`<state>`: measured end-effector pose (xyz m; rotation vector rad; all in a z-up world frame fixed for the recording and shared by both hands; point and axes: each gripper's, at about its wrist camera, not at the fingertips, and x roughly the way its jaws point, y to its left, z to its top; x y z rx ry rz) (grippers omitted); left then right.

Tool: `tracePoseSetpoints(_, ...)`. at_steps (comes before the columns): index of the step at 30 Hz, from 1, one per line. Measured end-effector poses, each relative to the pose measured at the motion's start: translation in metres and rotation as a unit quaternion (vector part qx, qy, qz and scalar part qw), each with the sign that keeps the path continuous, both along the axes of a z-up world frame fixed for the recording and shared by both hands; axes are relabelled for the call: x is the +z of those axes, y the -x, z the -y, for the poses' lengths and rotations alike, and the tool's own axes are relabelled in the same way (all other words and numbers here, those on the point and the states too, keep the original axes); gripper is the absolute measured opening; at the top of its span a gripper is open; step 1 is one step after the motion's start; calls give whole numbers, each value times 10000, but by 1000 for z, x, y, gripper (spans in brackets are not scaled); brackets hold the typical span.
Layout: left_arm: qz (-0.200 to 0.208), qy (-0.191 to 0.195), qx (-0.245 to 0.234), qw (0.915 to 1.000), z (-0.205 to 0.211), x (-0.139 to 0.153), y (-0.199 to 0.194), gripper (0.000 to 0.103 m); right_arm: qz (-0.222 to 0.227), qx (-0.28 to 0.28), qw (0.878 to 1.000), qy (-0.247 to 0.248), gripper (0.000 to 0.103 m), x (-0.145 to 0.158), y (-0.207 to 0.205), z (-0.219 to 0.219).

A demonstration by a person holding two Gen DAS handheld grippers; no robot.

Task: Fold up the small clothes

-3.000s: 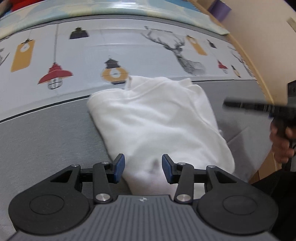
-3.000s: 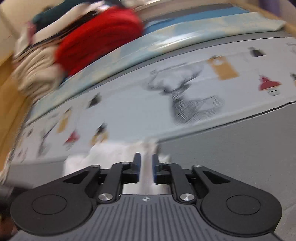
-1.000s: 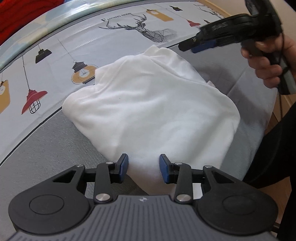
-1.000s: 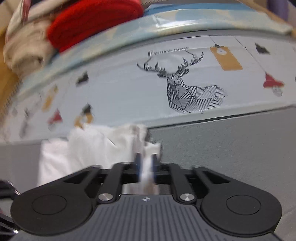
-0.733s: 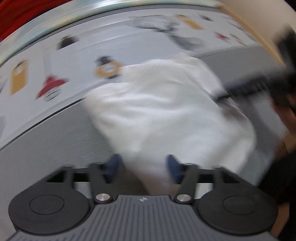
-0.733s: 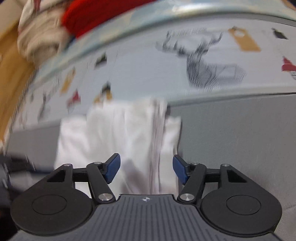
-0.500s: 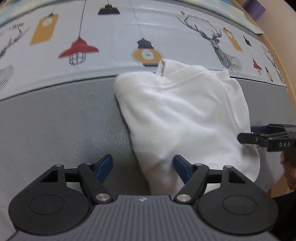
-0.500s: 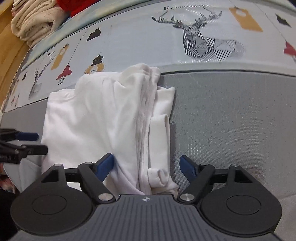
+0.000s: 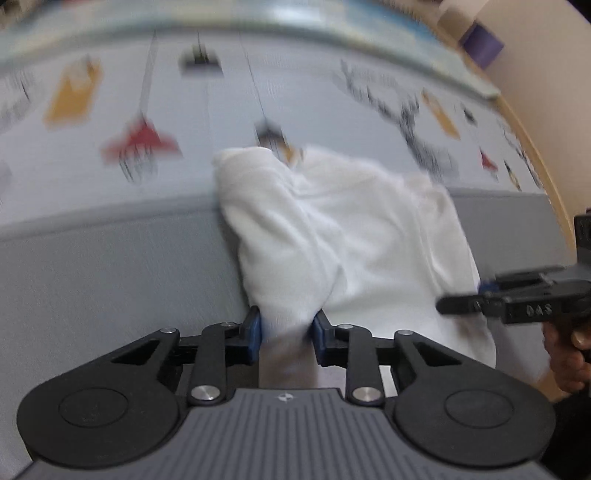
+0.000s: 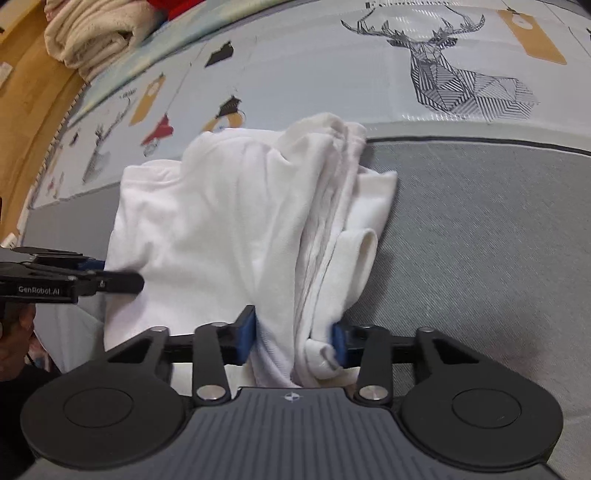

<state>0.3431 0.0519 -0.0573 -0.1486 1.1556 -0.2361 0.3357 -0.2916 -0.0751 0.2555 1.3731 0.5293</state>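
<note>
A white folded garment [image 9: 354, 236] lies on the grey bed surface [image 9: 110, 273], its far end on the printed sheet. My left gripper [image 9: 286, 334] is closed on the garment's near left corner, with cloth bunched between the blue pads. In the right wrist view the same garment [image 10: 229, 229] shows with layered folds along its right side. My right gripper [image 10: 293, 341] has its jaws pressed against a thick bundle of those folds at the near edge. Each gripper shows in the other's view, the right [image 9: 517, 299] and the left [image 10: 74, 280].
A printed sheet with lamps and a deer [image 10: 461, 77] covers the far part of the bed. Folded beige towels [image 10: 92, 33] lie at the far left. A wooden bed edge [image 9: 546, 184] runs along the right side.
Both grippers have closed from wide open onto the garment's near edge. The left view is blurred with motion and the cloth's left corner has bunched up between its pads.
</note>
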Motion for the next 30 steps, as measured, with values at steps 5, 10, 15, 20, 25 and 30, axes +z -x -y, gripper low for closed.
tracePoseSetpoints(5, 668, -687, 403, 9946, -19, 17, -3, 26, 542, -80, 9973, -491, 35, 15, -8, -22)
tracePoseSetpoints(10, 849, -596, 479, 9935, -38, 32, 5, 28, 777, -574, 9953, -114, 41, 14, -21, -39)
tracePoseSetpoints(15, 252, -405, -199, 9987, -31, 16, 9, 30, 792, -531, 9951, 261, 46, 10, -26, -41)
tracePoseSetpoints(20, 105, -614, -148, 9979, -25, 13, 19, 38, 787, -587, 9937, 542, 54, 12, -21, -40)
tracePoseSetpoints(25, -58, -506, -310, 9982, -22, 15, 30, 38, 875, -314, 9942, 548, 53, 23, -8, -39)
tracePoseSetpoints(30, 669, -1903, -1124, 9730, 13, 20, 61, 46, 839, 11, 9893, 1192, 62, 23, 7, -37)
